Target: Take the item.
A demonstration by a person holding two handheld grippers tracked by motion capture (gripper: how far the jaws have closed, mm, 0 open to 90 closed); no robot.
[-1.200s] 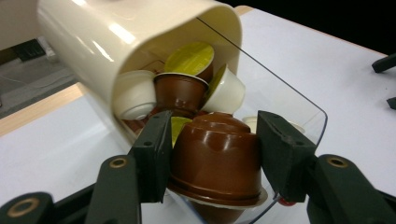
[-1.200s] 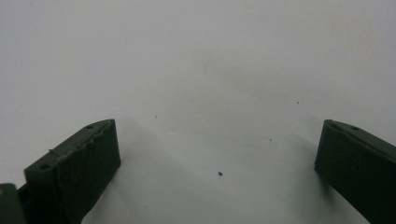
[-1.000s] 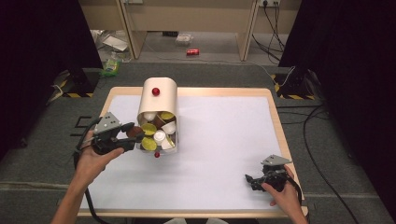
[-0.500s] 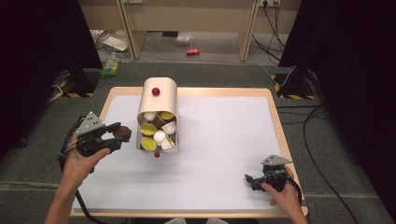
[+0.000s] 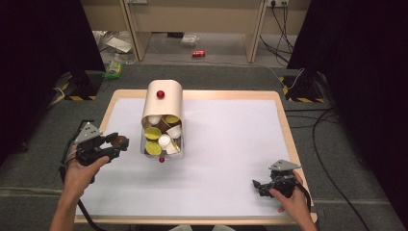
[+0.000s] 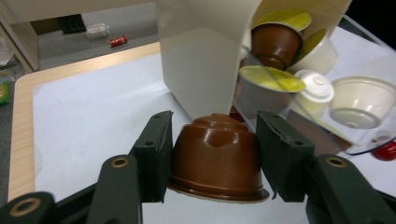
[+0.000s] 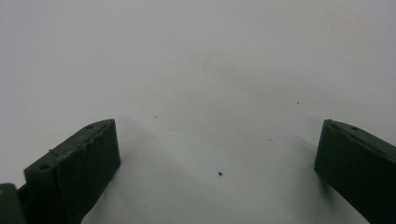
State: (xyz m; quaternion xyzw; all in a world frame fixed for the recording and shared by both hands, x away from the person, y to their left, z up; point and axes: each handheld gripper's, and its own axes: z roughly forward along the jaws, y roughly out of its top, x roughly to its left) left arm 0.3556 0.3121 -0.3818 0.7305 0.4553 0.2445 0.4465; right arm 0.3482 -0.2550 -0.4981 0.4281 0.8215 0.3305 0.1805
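Observation:
A cream box (image 5: 163, 107) with a red knob (image 5: 160, 95) lies on its side on the white table (image 5: 226, 139), its clear flap (image 5: 163, 155) open toward me. Inside it sit several coffee capsules (image 5: 159, 134), yellow-lidded, brown and white. My left gripper (image 5: 118, 143) is shut on a brown capsule (image 6: 215, 156) and holds it left of the box's mouth, above the table's left edge. The jaws press the capsule's sides in the left gripper view, with the box wall (image 6: 201, 51) just beyond. My right gripper (image 5: 257, 185) rests at the table's front right, open, nothing between its fingers (image 7: 74, 163).
A second red knob (image 5: 161, 159) lies on the table just before the flap. The table's wooden rim (image 5: 284, 125) borders the white mat. On the floor beyond lie a red can (image 5: 198, 53) and some litter (image 5: 114, 68). Cables trail at the right.
My left gripper has drawn the brown capsule away from the box's mouth, leftward and a little lower. The right gripper has stayed where it was.

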